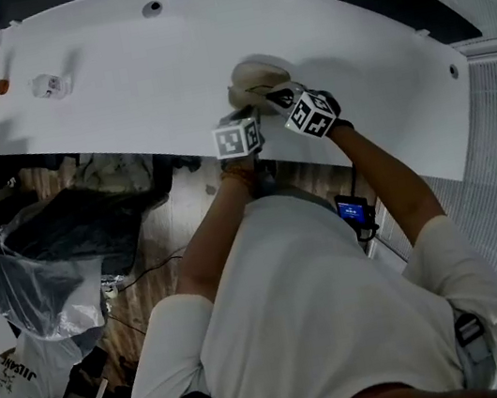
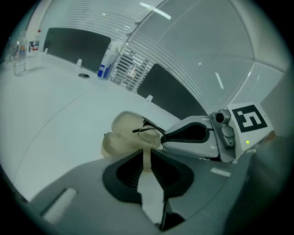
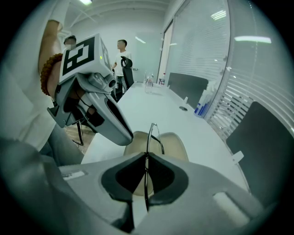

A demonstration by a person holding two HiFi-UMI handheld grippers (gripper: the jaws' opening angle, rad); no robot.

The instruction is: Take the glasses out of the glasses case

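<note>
glasses case (image 2: pixel 117 137): smooth, matt shell | glasses (image 2: pixel 148 133): thin metal-looking frame, clear lenses | table (image 1: pixel 142 79): smooth, matt

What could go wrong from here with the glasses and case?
1. The right claw pinches the glasses by thin frame wire only: they could twist, bend or slip out.
2. The left claw grips just an edge of the open case: it may slip, and the glasses, close over it, could snag.

On table (image 2: pixel 55 103): case (image 2: pixel 120 137) (glasses (image 2: pixel 148 131) over it), bottle (image 2: pixel 104 65) behind.
</note>
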